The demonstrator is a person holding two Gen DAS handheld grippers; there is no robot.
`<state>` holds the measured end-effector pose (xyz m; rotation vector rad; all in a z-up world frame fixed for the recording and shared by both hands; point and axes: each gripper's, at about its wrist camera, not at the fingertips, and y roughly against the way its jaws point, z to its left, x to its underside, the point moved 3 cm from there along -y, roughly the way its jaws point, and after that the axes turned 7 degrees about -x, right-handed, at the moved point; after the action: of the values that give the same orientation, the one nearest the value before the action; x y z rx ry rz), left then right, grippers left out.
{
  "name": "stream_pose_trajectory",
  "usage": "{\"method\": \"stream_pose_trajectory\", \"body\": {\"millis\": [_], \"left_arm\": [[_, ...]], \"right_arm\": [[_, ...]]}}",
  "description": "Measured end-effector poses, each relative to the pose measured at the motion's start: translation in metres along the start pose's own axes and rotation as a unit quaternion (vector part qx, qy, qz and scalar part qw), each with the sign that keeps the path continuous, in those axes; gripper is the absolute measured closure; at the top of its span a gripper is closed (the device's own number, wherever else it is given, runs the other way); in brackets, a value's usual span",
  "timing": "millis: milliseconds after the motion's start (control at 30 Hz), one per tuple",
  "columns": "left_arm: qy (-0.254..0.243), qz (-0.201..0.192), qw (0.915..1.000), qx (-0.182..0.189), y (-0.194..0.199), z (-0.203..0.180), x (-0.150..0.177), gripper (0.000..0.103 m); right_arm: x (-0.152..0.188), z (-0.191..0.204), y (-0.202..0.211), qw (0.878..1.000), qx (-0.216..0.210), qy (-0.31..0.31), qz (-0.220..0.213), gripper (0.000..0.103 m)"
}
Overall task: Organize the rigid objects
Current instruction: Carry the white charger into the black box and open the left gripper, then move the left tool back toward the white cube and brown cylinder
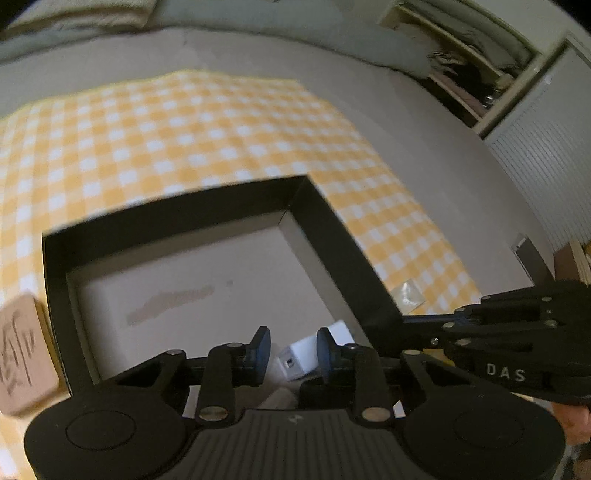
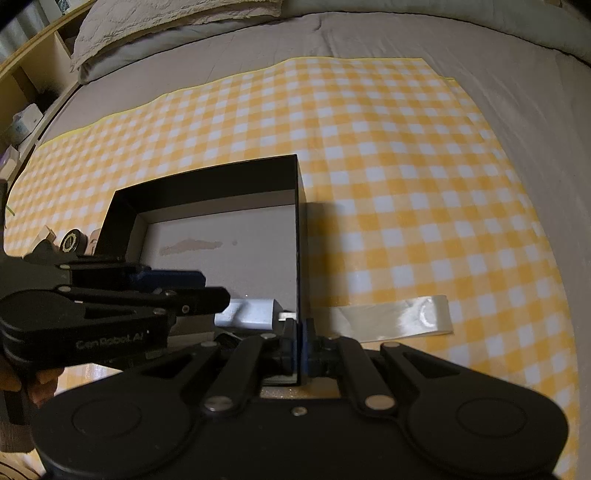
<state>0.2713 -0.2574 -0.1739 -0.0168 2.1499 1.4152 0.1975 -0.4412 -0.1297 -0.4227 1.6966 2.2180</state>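
On the checked cloth (image 2: pixel 406 166), the right gripper (image 2: pixel 298 334) pinches the box (image 2: pixel 207 181) wall steady; the left gripper (image 1: pixel 291 354), spread, straddles the white charger (image 1: pixel 303 360) inside.

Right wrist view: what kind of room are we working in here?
Most likely a bedroom: the work surface looks like a bed with a grey cover, a pillow at its far end and shelving beside it. The yellow checked cloth under the black box is spread on it.
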Motion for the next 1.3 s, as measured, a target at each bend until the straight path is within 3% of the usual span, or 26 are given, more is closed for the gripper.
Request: {"method": "stream_pose_trajectory", "body": {"millis": [167,500,767,833,1133,1300], "left_arm": [[-0.003,0.012,0.9999,0.009,-0.005,-0.008,0.007,0.075],[0.000,-0.008,1.0000,-0.005,0.018,-0.016,0.010,0.072],[0.005,-0.031,0.9994,-0.014,0.056,-0.015,0.018,0.041],[0.005,-0.038,0.9990,-0.021,0.066,-0.015,0.021,0.029],[0.010,-0.077,0.9964,-0.034,0.114,-0.014,0.034,0.008],[0.016,-0.095,0.9943,-0.046,0.136,-0.008,0.045,0.001]], "right_arm": [[-0.001,-0.001,0.000,1.000,-0.001,0.000,0.001,0.100],[-0.001,-0.001,0.000,1.000,0.000,0.000,0.001,0.100],[0.001,0.000,-0.001,1.000,0.003,-0.004,0.001,0.100],[0.001,0.001,-0.001,1.000,0.007,-0.005,0.002,0.100],[-0.001,0.012,-0.002,0.999,0.031,-0.004,0.006,0.100],[-0.003,0.014,0.000,0.999,0.041,-0.005,0.008,0.100]]}}
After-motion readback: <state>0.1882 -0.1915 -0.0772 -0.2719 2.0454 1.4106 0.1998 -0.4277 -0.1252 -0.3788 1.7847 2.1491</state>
